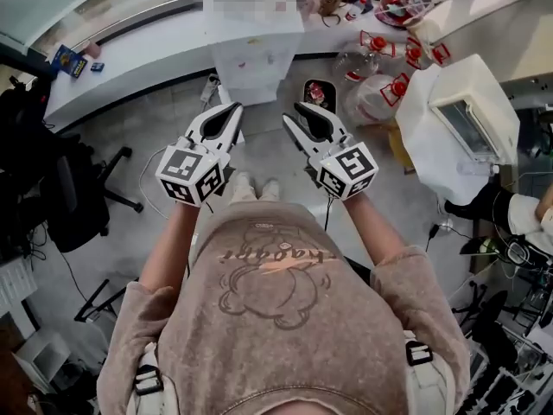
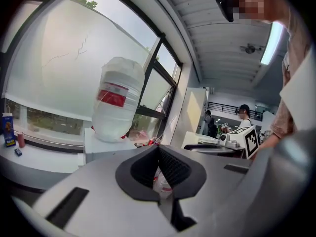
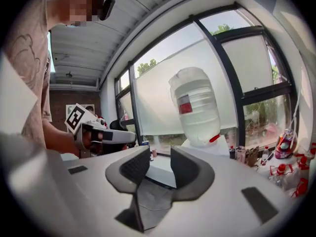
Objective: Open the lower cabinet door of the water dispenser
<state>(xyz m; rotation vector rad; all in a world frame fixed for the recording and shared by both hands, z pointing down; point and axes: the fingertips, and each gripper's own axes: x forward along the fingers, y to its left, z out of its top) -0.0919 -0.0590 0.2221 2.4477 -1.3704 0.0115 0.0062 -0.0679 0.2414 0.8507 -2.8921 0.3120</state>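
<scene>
The white water dispenser point(image 1: 251, 63) stands ahead of me on the floor, against the window counter. From above I see only its top and upper front; the lower cabinet door is hidden. Its upturned clear bottle with a red label point(image 2: 116, 102) point(image 3: 197, 105) rises well beyond both grippers. I hold both grippers up at chest height, pointing toward it and far from it. My left gripper point(image 1: 229, 111) point(image 2: 158, 149) is shut, tips together, holding nothing. My right gripper point(image 1: 298, 111) point(image 3: 160, 154) is open, with an empty gap between its pads.
A white counter point(image 1: 130, 46) runs under the window. A black office chair point(image 1: 78, 188) stands at the left. Several empty bottles with red caps point(image 1: 380, 67) and a white appliance point(image 1: 467, 119) crowd the right. Cables lie on the grey floor near the dispenser. People stand far off point(image 2: 242, 115).
</scene>
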